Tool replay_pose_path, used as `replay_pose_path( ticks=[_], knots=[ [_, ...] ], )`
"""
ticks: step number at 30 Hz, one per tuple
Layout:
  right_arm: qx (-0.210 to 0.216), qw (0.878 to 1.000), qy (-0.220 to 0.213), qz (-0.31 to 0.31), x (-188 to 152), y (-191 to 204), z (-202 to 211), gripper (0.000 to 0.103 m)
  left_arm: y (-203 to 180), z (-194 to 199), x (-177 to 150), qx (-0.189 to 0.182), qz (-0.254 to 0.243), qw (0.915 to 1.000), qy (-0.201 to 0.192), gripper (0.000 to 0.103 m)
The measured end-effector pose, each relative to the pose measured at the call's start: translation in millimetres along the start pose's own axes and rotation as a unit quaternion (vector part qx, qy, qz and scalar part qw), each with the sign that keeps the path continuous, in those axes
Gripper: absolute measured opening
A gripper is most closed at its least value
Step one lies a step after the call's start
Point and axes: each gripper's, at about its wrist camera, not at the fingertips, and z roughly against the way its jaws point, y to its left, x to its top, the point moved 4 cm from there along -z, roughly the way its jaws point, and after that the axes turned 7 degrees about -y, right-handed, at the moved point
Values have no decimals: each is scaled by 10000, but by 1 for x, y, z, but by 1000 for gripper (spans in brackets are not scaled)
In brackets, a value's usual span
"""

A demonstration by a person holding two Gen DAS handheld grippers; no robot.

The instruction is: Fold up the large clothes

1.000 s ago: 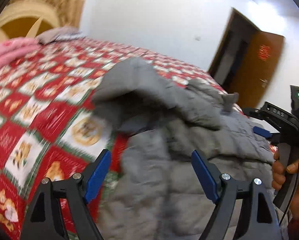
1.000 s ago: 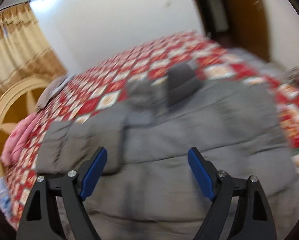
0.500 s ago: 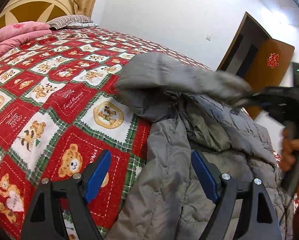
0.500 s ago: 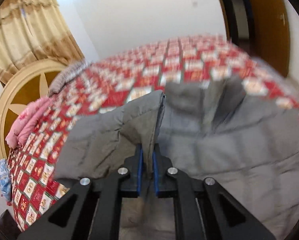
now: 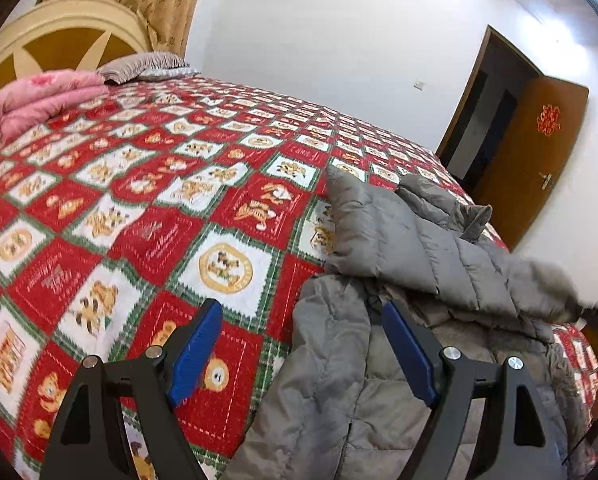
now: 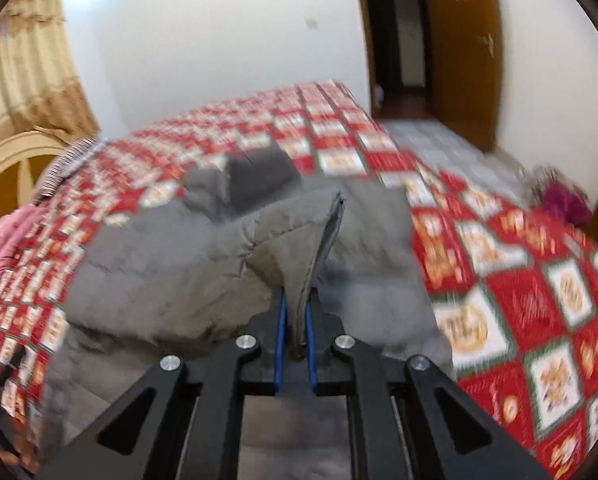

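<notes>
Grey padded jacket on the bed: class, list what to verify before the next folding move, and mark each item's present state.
1. Right hand-held gripper shut on the grey padded jacket: ok.
2. Left hand-held gripper open, ready to grasp: ok.
3. Jacket edge between the left jaws: not ok, it only hovers above.
4. Jacket lying flat: not ok, bunched and creased.
5. Free bedspread beside the jacket: ok.
6. Far sleeve position: cannot tell, right view is blurred.

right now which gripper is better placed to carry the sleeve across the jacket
Right. The right gripper is already shut on the grey jacket sleeve edge, lifted over the body. The left gripper is open, holding nothing, near the jacket's side edge on the bedspread.
</notes>
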Motion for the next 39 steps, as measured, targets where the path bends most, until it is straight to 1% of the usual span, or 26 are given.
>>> replay_pose_path(
  ticks=[1,2,3,4,5,6,7,8,10,11,12,13,14,15,16,17,20,23,26,28,29,30,31,34,36,39],
  knots=[
    [-9,9999,154,-56,-11,-5,-10,12,-3,-1,3,29,-38,10000,6,82],
    [-29,9996,271,-81,-19,-9,-17,17,-7,-4,5,48,-76,10000,20,82],
    [-100,9990,422,-96,-30,-11,-27,18,-10,-6,8,64,-126,9999,45,82],
    [-173,9985,515,-118,-36,-13,-32,25,-16,-10,13,95,-220,9997,76,82],
    [-213,9978,613,-154,-41,-15,-36,38,-19,-13,16,122,-289,9995,87,82],
    [-271,9970,702,-171,-42,-16,-35,46,-25,-16,22,139,-411,9990,87,82],
    [-282,9967,745,-164,-39,-16,-30,57,-29,-18,27,136,-521,9985,61,82],
    [-245,9973,672,-163,-35,-16,-22,58,-34,-20,35,126,-662,9977,-19,82],
    [-308,9994,83,-108,-15,-20,7,58,-45,-23,51,159,-886,9957,-221,82],
    [-449,9984,-343,-2,1,-21,24,58,-51,-28,60,191,-970,9946,-313,82],
    [-584,9962,-641,101,16,-20,35,58,-58,-32,68,200,-1017,9939,-377,82],
    [-604,9948,-809,153,27,-18,41,54,-65,-39,76,204,-1056,9932,-439,82],
    [-490,9946,-894,171,37,-14,41,47,-75,-47,83,208,-1105,9924,-495,82],
    [-270,9961,-826,160,46,-7,34,44,-83,-56,88,197,-1157,9918,-497,83],
    [-88,9975,-692,111,51,-1,23,39,-89,-68,90,206,-1202,9916,-441,83],
    [54,9987,-497,38,54,7,6,37,-96,-81,90,268,-1245,9912,-354,83],
    [99,9999,-84,11,41,21,-38,37,-103,-112,84,450,-1406,9889,-186,83],
    [2,9998,178,-8,12,15,-66,36,-95,-136,73,540,-1328,9897,48,83],
    [-182,9996,217,31,-8,6,-71,35,-79,-155,60,838,-1287,9880,167,83],
    [-182,9995,256,61,-16,1,-76,34,-67,-169,43,1115,-1426,9831,258,83],
    [-162,9995,273,82,-18,1,-78,34,-62,-177,31,1136,-1471,9821,320,83],
    [-131,9995,283,83,-21,2,-80,34,-56,-185,23,992,-1357,9845,501,83],
    [-134,9995,274,76,-21,3,-82,34,-52,-192,21,836,-1196,9866,725,84],
    [-203,9995,205,130,-26,4,-87,35,-38,-200,22,735,-767,9902,911,91],
    [-237,9994,199,160,-25,5,-88,35,-39,-200,20,769,-794,9899,890,91],
    [-284,9991,207,223,-24,7,-90,35,-47,-202,18,993,-1045,9856,885,95]
  ],
)
